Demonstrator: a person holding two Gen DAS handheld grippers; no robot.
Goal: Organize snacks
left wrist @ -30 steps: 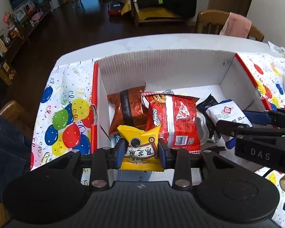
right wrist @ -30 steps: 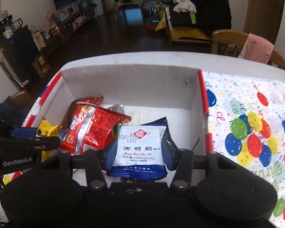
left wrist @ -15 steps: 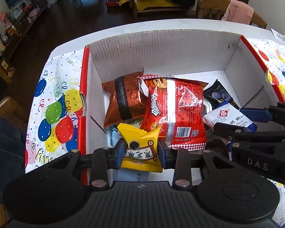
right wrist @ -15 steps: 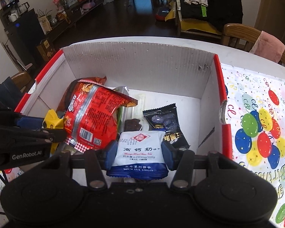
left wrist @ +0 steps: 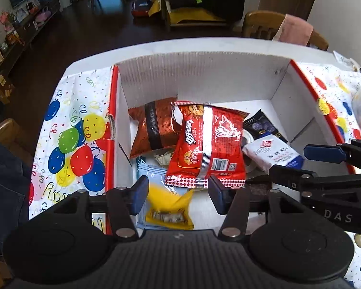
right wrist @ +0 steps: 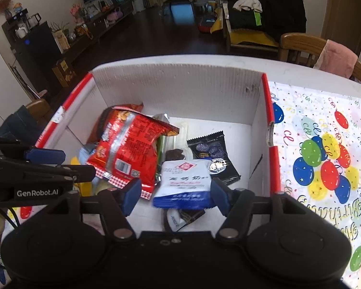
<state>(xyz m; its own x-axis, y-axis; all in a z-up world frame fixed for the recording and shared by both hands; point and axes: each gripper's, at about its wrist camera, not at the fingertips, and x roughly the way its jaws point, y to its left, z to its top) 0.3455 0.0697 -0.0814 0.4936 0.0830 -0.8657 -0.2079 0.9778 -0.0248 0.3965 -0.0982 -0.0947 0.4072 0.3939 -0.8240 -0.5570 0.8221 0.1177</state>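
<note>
A white cardboard box (left wrist: 192, 77) (right wrist: 180, 89) with red rims holds several snacks: a red bag (left wrist: 207, 142) (right wrist: 130, 147), a brown bag (left wrist: 154, 127) and a black packet (left wrist: 260, 125) (right wrist: 211, 154). My left gripper (left wrist: 179, 196) (right wrist: 77, 163) hangs over the box's near left part, its jaws opening. A blurred yellow packet (left wrist: 168, 207) sits loose between them, clear of both pads. My right gripper (right wrist: 175, 196) (left wrist: 288, 161) is over the near right part, jaws opening too. A white-and-blue biscuit packet (right wrist: 183, 183) (left wrist: 272, 151) lies tilted between them, the left pad well off it.
A balloon-print tablecloth (left wrist: 72, 144) (right wrist: 325, 156) covers the white table on both sides of the box. A light blue packet (left wrist: 154, 173) lies under the yellow one. A wooden chair with a pink cloth (right wrist: 337, 57) stands behind the table. A person's jeans (left wrist: 4, 180) are at the left.
Both pairs of jaws have spread apart. The yellow packet has slipped down out of the left grip, and the white-and-blue packet has come free of the right grip and tilted into the box.
</note>
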